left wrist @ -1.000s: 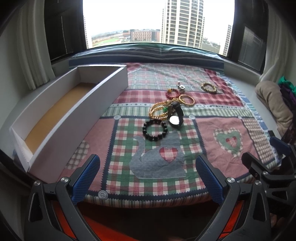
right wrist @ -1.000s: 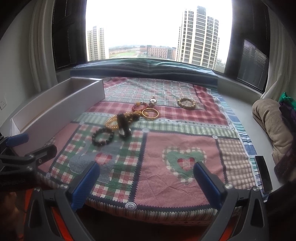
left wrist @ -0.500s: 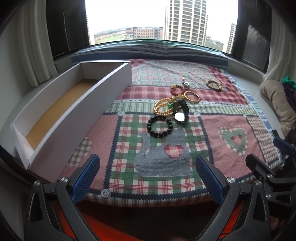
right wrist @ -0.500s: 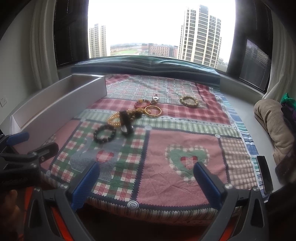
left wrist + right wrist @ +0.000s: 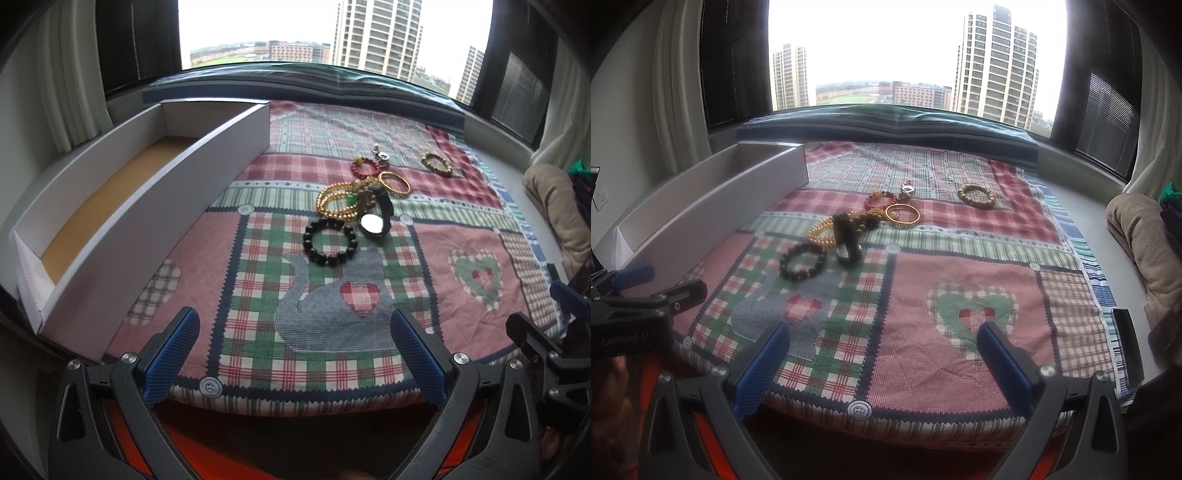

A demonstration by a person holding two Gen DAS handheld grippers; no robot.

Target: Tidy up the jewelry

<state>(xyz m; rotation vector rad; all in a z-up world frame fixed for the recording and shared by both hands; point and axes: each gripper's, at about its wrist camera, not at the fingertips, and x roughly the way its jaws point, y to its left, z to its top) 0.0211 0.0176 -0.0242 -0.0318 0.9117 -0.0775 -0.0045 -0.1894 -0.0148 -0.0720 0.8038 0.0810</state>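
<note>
A pile of jewelry lies mid-quilt: a black bead bracelet (image 5: 330, 240) (image 5: 803, 260), a black watch (image 5: 375, 218) (image 5: 846, 240), gold bead strands (image 5: 334, 202) (image 5: 823, 230), a gold bangle (image 5: 395, 183) (image 5: 903, 215), a red bead bracelet (image 5: 365, 166) (image 5: 881, 199), a small silver charm (image 5: 381, 157) (image 5: 908, 189) and a tan bead bracelet (image 5: 437, 164) (image 5: 976, 196) set apart. A long white box (image 5: 155, 206) (image 5: 713, 218) with a brown floor stands at the left. My left gripper (image 5: 295, 349) and right gripper (image 5: 882, 354) are open and empty, hovering over the quilt's near edge.
A patchwork quilt (image 5: 369, 295) (image 5: 960, 266) covers the platform under a window. A beige folded cloth (image 5: 557, 206) (image 5: 1145, 236) lies at the right. A dark phone (image 5: 1128, 341) lies at the quilt's right edge. Each gripper shows in the other's view (image 5: 543, 343) (image 5: 635, 295).
Both grippers have moved forward toward the jewelry; the pile and box look larger and nearer. Both stay open.
</note>
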